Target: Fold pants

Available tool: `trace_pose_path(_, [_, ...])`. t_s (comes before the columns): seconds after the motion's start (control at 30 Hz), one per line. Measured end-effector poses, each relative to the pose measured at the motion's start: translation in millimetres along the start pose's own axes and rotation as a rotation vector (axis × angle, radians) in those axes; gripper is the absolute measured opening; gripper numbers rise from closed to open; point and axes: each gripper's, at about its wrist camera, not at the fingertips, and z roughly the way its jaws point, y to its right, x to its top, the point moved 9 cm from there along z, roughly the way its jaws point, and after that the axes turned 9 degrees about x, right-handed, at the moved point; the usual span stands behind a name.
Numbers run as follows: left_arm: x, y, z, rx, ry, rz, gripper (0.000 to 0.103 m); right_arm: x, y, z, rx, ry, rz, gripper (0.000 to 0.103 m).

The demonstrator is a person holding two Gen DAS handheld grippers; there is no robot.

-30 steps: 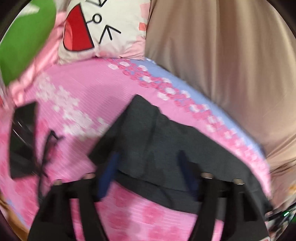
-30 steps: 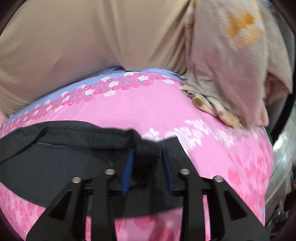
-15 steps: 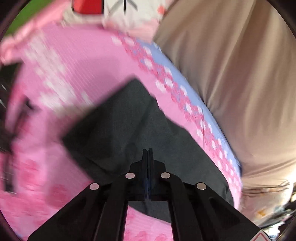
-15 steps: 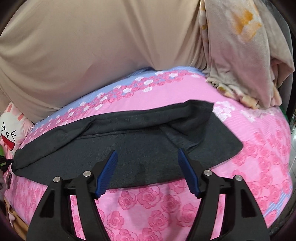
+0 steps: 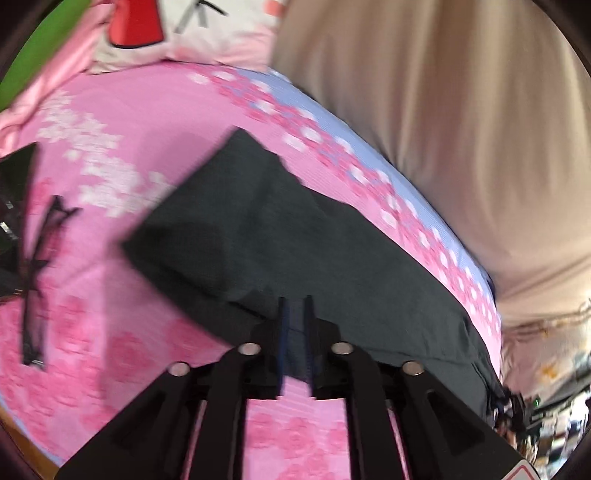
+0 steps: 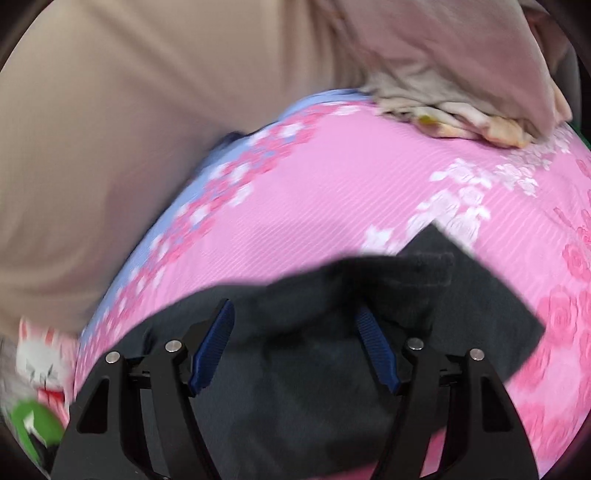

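Observation:
Dark grey pants (image 5: 258,229) lie lengthwise across a pink flowered bed sheet (image 5: 122,110). My left gripper (image 5: 294,306) is at their near edge. Its jaws are opening but stand only a narrow gap apart, and dark cloth fills that gap. In the right wrist view the pants (image 6: 461,306) end in a folded corner at the right. My right gripper (image 6: 293,306) hovers over that end with its blue pads (image 6: 214,343) wide apart. Its jaws are closing and cloth lies below and between them, untouched by the pads.
A beige curtain-like cloth (image 5: 461,147) hangs along the far side of the bed. A cartoon-face pillow (image 5: 184,29) lies at the far left, and a crumpled pale blanket (image 6: 461,92) at the far right. A black strapped object (image 5: 26,221) sits on the sheet at the left.
The left gripper went from wide open to shut on the pants' near edge, then parted slightly. The right gripper widened, then narrowed, rolled and shifted toward the pants' right end.

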Motion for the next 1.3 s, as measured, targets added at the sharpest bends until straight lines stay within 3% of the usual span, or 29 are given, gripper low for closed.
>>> trace_pose_path(0.03, [-1.3,6.8,2.3,-0.007,-0.004,0.011,0.015,5.5,-1.8,1.4,-0.018,0.0,-0.04,0.012])
trace_pose_path(0.07, [-3.5,16.0,5.4,-0.012,-0.012,0.026,0.015,11.7,-9.4,-3.0,-0.008,0.019,-0.074,0.005])
trace_pose_path(0.13, [-7.4,26.8,7.3,-0.013,-0.027,0.048,0.015,24.0,-44.3,-43.4,0.096,0.148,-0.187,0.005])
trace_pose_path(0.2, [-12.9,33.1,7.7,0.0,-0.035,0.077,0.021,19.2,-64.7,-79.8,0.127,0.227,-0.308,0.005])
trace_pose_path(0.23, [-14.1,35.3,9.1,0.005,-0.034,0.086,0.023,10.0,-58.8,-87.0,0.097,0.224,-0.36,0.005])
trace_pose_path(0.27, [-18.0,37.8,11.3,0.01,-0.033,0.101,0.026,-0.7,-41.6,-79.1,0.048,0.165,-0.37,0.007])
trace_pose_path(0.37, [-26.6,41.9,24.1,0.024,-0.052,0.119,0.031,-35.5,26.3,-50.4,-0.099,-0.007,-0.285,0.01])
trace_pose_path(0.43, [-28.2,41.0,31.9,0.032,-0.073,0.105,0.036,-50.9,44.0,-53.9,-0.088,-0.033,-0.21,0.011])
trace_pose_path(0.5, [-30.0,40.8,39.2,0.016,-0.097,0.071,0.048,-47.4,35.0,-68.1,-0.019,0.005,-0.188,0.019])
trace_pose_path(0.53, [-30.0,40.6,41.1,0.0,-0.103,0.051,0.053,-44.8,29.8,-71.9,-0.003,0.021,-0.187,0.051])
trace_pose_path(0.57, [-28.8,38.3,43.9,-0.016,-0.106,0.022,0.061,-40.6,25.8,-74.6,-0.005,0.043,-0.187,0.076])
trace_pose_path(0.7, [-23.9,21.2,53.4,-0.085,-0.139,-0.125,0.063,-28.5,22.9,-72.0,-0.01,0.051,-0.164,0.076])
trace_pose_path(0.77, [-24.0,14.8,50.9,-0.139,-0.153,-0.189,0.063,-34.3,20.9,-75.7,-0.013,0.065,-0.118,0.065])
trace_pose_path(0.87, [-26.5,12.7,37.6,-0.134,-0.135,-0.176,0.063,-57.8,-13.0,-86.8,0.04,0.093,-0.167,0.064])
trace_pose_path(0.93, [-30.2,20.9,34.4,-0.139,-0.138,-0.159,0.063,-81.4,-47.8,-80.4,0.099,0.049,-0.217,0.064])
trace_pose_path(1.1, [-56.1,75.4,56.5,-0.304,-0.278,-0.147,0.064,-139.0,-129.7,-50.6,0.252,-0.085,-0.314,0.064])
trace_pose_path(1.2, [-67.5,95.4,82.3,-0.31,-0.331,-0.162,0.064,-160.9,-157.2,-26.1,0.292,-0.15,-0.333,0.064])
trace_pose_path(1.3, [-62.1,103.3,83.6,-0.293,-0.298,-0.168,0.064,-166.3,-172.0,-6.9,0.302,-0.182,-0.339,0.064])
